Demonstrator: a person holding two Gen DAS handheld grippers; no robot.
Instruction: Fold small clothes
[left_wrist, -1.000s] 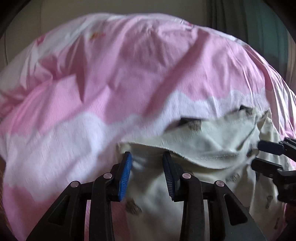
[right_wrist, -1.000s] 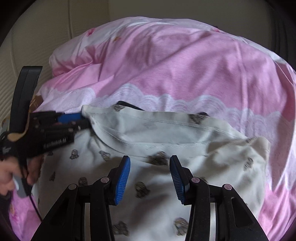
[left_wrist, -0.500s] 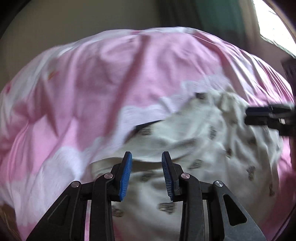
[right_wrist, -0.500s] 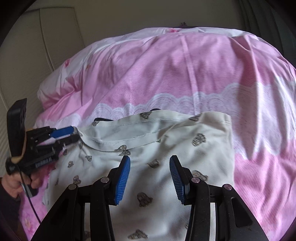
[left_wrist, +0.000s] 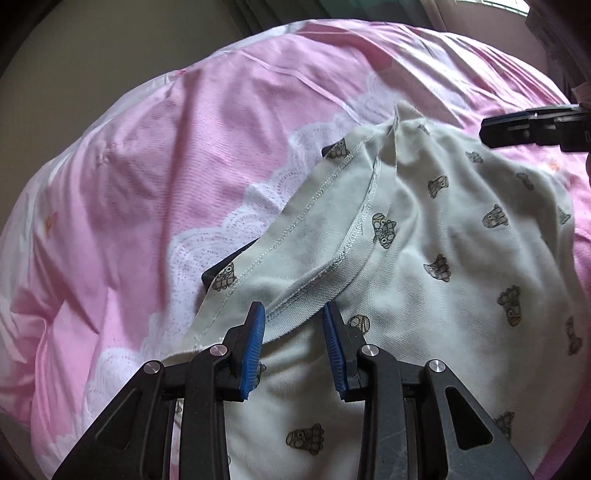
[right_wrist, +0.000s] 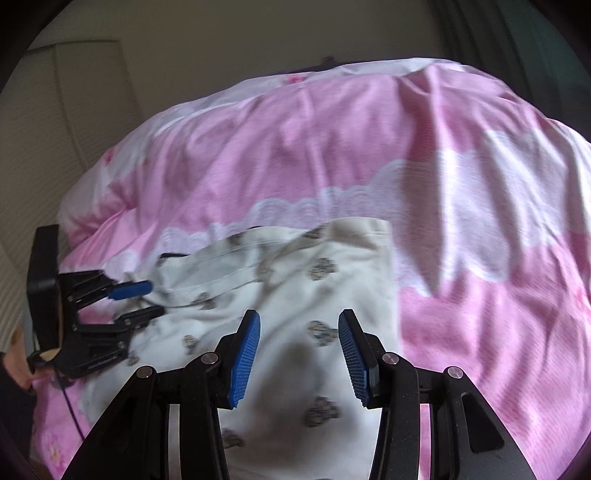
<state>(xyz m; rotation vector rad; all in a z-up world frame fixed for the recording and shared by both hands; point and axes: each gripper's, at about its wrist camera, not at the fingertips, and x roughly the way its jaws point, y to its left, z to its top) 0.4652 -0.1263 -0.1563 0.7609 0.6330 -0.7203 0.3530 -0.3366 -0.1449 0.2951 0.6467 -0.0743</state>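
A cream garment (left_wrist: 424, 295) printed with small cartoon figures lies crumpled on a pink bedspread (left_wrist: 184, 147). Its stitched hem is folded over and runs down toward my left gripper (left_wrist: 293, 310), which is open just above it; the blue pads do not press the cloth. In the right wrist view the garment (right_wrist: 295, 280) lies below my open right gripper (right_wrist: 299, 315), with nothing between its pads. The left gripper (right_wrist: 155, 298) shows at the garment's left edge, fingers apart. The right gripper (left_wrist: 485, 127) is seen edge-on at the garment's far right.
The pink bedspread (right_wrist: 332, 147) with white lace-pattern bands fills both views. A beige panelled wall (right_wrist: 74, 110) rises at the left, and a dark curtain (left_wrist: 280, 11) hangs behind the bed. A person's hand (right_wrist: 18, 354) holds the left gripper's handle.
Both wrists rolled and slid sideways over the garment. In the left wrist view the right gripper went from mid right to upper right. Both grippers' jaws kept their gaps.
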